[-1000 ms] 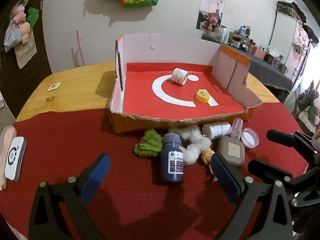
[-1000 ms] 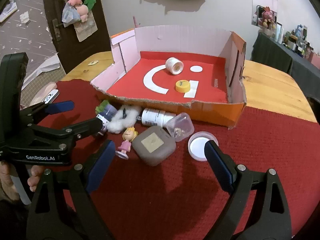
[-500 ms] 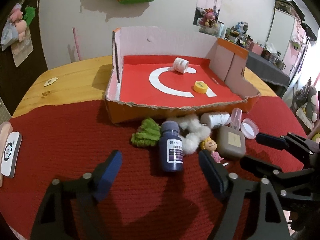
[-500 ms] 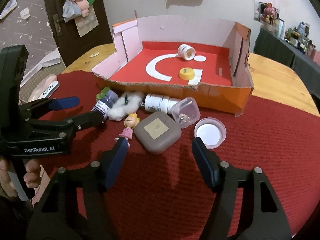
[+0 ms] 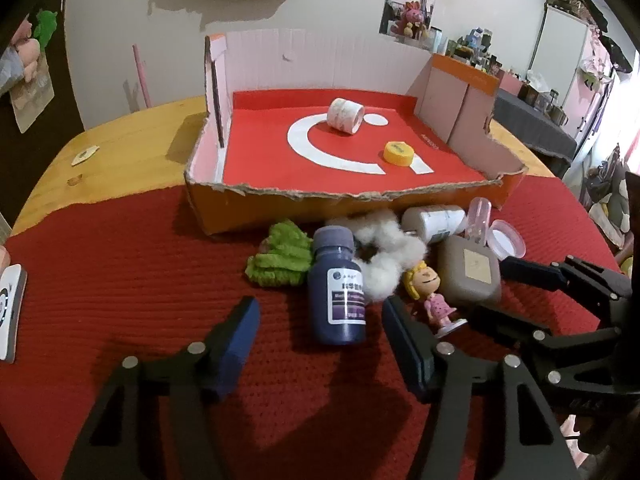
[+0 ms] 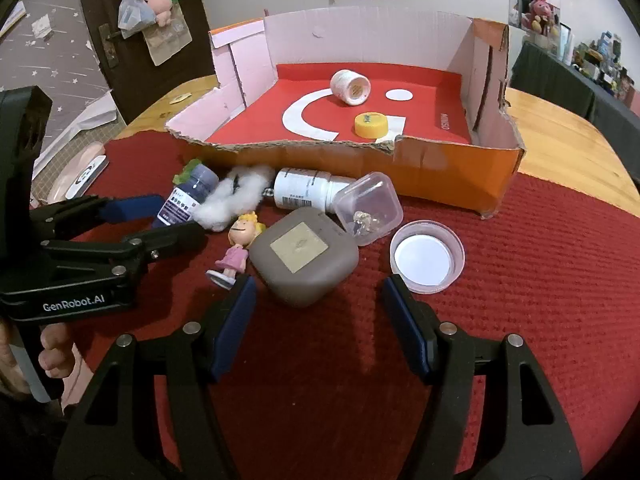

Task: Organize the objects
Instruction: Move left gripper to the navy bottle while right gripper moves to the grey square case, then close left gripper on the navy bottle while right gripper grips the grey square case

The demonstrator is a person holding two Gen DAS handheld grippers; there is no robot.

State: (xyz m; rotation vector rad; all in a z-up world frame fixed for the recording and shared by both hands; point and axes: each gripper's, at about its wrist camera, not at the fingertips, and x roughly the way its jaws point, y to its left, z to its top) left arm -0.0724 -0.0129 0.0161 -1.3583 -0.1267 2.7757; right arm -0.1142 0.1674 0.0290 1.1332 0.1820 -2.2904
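Observation:
A heap lies on the red cloth (image 5: 120, 280) before the cardboard box (image 5: 320, 212). My left gripper (image 5: 318, 310) straddles the lower part of a dark blue bottle (image 5: 338, 296); its jaws are closing, with gaps still on both sides. My right gripper (image 6: 319, 286) stands open around the near edge of a grey rounded case (image 6: 304, 256), not touching it. A small doll (image 6: 238, 246), white fluff (image 6: 232, 198), a white bottle (image 6: 304, 192), a clear tub (image 6: 368, 208) and a round lid (image 6: 426, 256) lie beside them. The left gripper (image 6: 180, 218) shows in the right wrist view.
The box holds a white jar (image 5: 346, 114) and a yellow cap (image 5: 398, 153) on its red floor. A green fuzzy item (image 5: 280, 260) lies left of the bottle. A white device (image 5: 10, 304) sits at the cloth's left edge. Wooden table (image 5: 120, 152) shows behind.
Both grippers' jaws have narrowed from wide open. The right gripper sank a little toward the grey case. The blue bottle now sits between the left fingers.

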